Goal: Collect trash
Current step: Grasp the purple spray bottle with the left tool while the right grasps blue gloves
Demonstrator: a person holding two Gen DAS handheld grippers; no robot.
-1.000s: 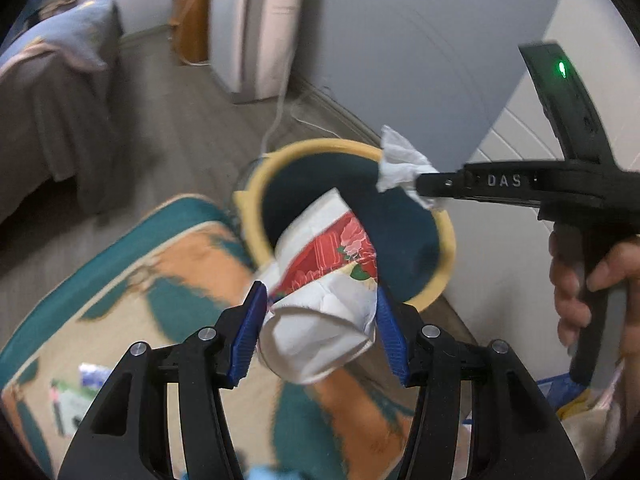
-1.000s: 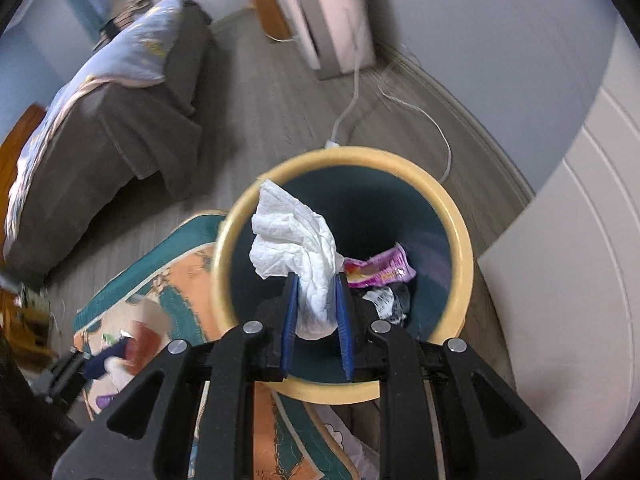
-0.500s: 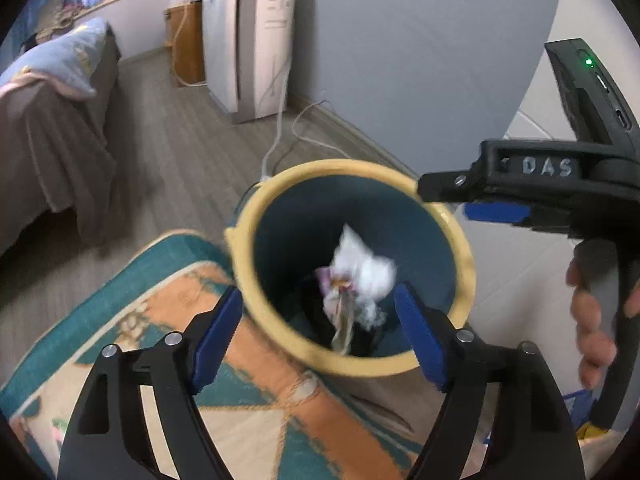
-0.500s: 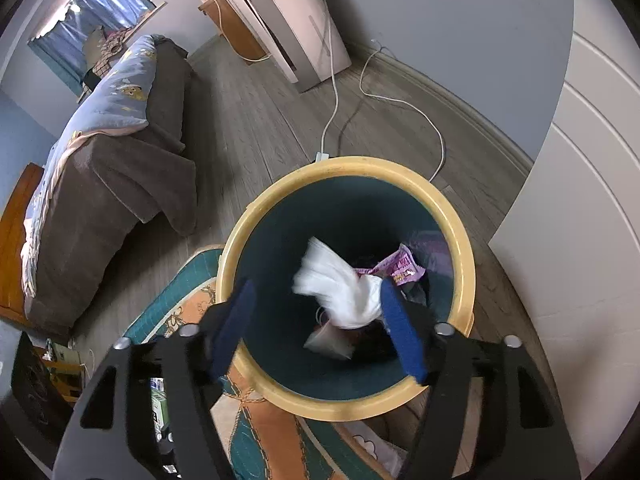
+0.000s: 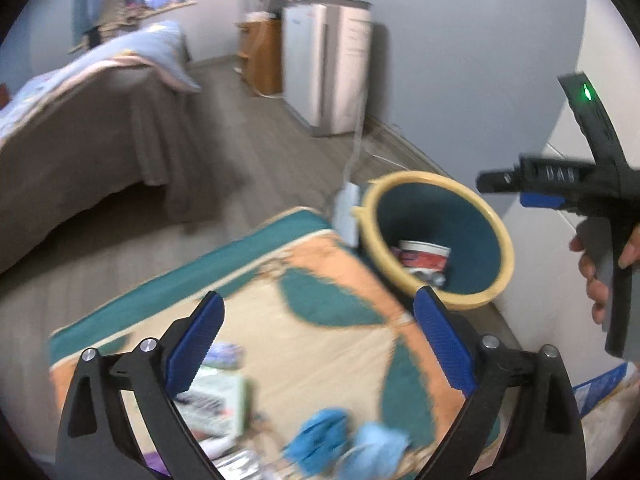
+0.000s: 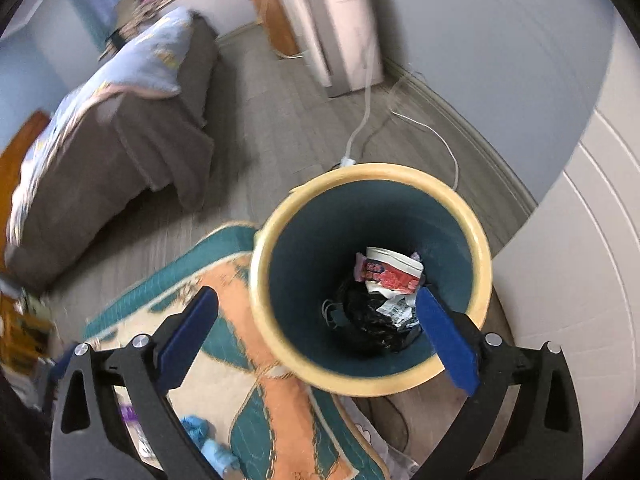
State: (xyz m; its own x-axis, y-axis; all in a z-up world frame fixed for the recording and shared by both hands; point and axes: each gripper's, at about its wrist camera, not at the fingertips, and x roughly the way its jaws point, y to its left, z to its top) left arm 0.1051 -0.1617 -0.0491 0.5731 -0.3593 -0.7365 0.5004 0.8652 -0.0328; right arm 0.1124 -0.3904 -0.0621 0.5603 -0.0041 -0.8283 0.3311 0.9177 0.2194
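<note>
A yellow-rimmed teal trash bin stands on the floor at the rug's corner. Inside lie a red-and-white paper cup, a black bag and small wrappers. My right gripper hangs over the bin's near rim, its jaws opening wide with nothing between them. My left gripper is over the rug left of the bin, jaws also opening and empty. Blue crumpled trash and printed wrappers lie on the rug below it. A hand holds the right tool at the far right.
A patterned teal and orange rug covers the floor. A bed with a grey cover stands at the left. A white appliance and its cable with a plug block are behind the bin. A white panelled surface is close on the right.
The left gripper let go of the paper cup and the right let go of the tissue, and both dropped into the bin. Both jaws spread wide. The left gripper pulled back left over the rug.
</note>
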